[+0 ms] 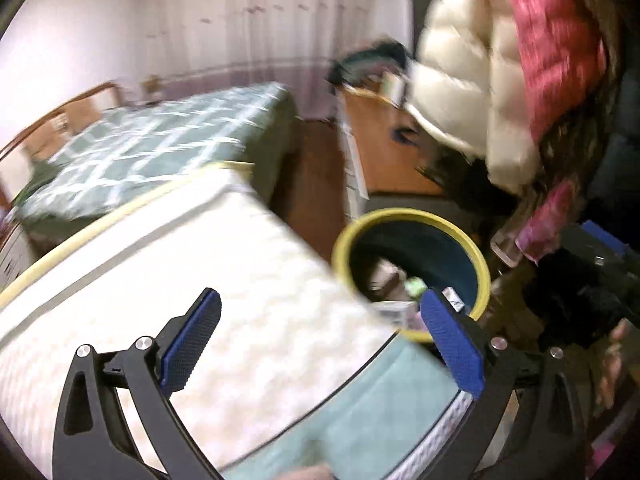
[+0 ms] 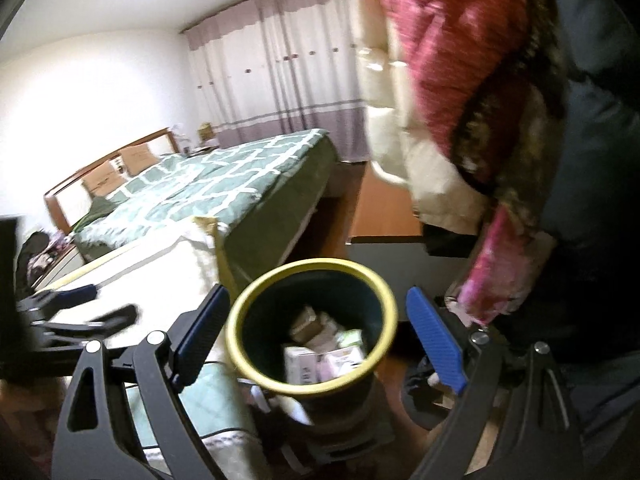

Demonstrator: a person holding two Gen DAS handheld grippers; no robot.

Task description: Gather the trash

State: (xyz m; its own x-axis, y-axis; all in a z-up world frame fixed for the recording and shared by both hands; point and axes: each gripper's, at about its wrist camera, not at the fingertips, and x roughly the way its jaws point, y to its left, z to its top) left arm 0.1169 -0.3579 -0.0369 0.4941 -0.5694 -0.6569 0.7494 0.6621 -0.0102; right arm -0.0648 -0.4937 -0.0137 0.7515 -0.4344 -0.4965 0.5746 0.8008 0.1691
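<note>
A dark bin with a yellow rim (image 2: 240,344) stands on the floor, straight ahead between the fingers of my right gripper (image 2: 316,336), which is open and empty above it. Several boxes and wrappers (image 2: 320,352) lie inside. In the left wrist view the bin (image 1: 486,276) is right of centre, past the corner of a white mattress (image 1: 200,280). My left gripper (image 1: 320,344) is open and empty over that mattress. It also shows in the right wrist view at the far left (image 2: 76,308), blurred.
A bed with a green patterned cover (image 2: 224,184) stands behind the mattress. Red, white and dark coats (image 2: 460,100) hang at the right, close to the bin. A wooden cabinet (image 2: 384,208) stands beyond it. Curtains cover the far wall.
</note>
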